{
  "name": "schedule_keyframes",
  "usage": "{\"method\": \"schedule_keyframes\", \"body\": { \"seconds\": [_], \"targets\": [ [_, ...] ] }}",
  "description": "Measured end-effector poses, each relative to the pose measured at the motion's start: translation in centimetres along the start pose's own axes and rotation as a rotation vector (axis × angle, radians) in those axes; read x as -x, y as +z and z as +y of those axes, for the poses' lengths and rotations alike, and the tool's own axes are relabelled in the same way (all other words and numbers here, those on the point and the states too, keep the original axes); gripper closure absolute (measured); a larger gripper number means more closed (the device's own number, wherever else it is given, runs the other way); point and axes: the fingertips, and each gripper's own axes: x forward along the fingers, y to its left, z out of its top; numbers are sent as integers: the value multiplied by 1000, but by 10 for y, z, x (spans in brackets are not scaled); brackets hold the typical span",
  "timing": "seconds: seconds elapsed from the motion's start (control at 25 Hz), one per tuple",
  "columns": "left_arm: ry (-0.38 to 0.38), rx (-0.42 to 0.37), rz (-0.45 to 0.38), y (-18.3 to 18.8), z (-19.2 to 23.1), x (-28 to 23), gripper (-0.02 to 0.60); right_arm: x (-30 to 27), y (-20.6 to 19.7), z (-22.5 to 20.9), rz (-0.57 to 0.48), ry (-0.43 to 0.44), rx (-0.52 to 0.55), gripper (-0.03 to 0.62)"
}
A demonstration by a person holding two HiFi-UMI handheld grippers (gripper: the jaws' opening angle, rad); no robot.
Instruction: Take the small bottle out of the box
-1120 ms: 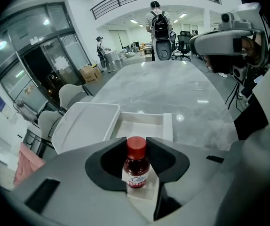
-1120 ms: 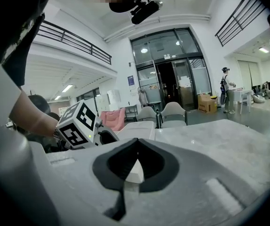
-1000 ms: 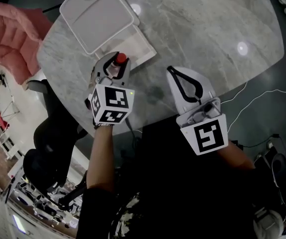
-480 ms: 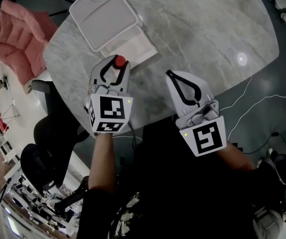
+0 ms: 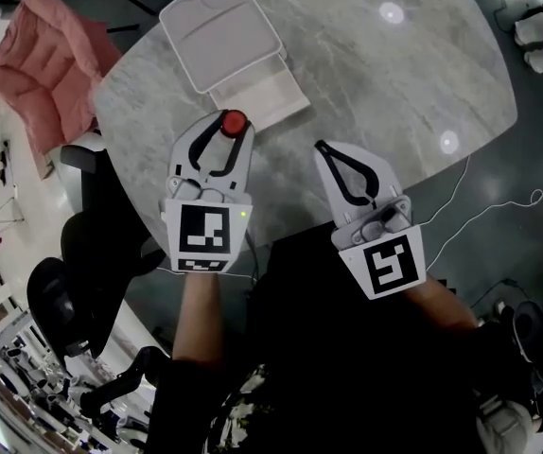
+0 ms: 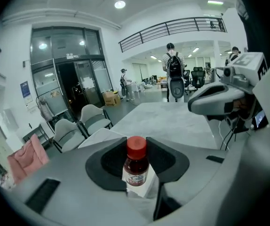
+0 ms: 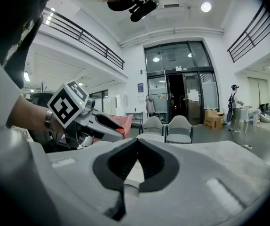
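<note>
Head view | left hand-held gripper [image 5: 228, 130] squeezes the small bottle [image 5: 233, 121], already out of the box [image 5: 264, 99], just in front of it | right hand-held gripper [image 5: 321, 147] closed on nothing, kept clear of the box | box open on tabletop [image 5: 385, 74]

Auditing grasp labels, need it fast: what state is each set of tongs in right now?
Left tongs: closed on the small bottle, red cap up.
Right tongs: closed, nothing between them.
</note>
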Motion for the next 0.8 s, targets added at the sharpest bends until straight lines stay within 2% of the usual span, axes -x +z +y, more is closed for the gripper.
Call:
{"method": "schedule_keyframes", "body": {
  "seconds": [0.24, 0.44, 0.72, 0.8],
  "targets": [
    [34, 44, -85, 15, 2, 48, 442, 6, 25, 33, -24, 28, -14, 599],
    [54, 117, -138, 19, 5, 85, 442, 13, 45, 50, -34, 38, 4, 599],
    [78, 130, -198, 26, 3, 125, 442, 15, 58, 80, -38, 61, 26, 599],
    [81, 179, -221, 28, 4, 137, 442, 15, 63, 88, -43, 57, 36, 600]
  ]
}}
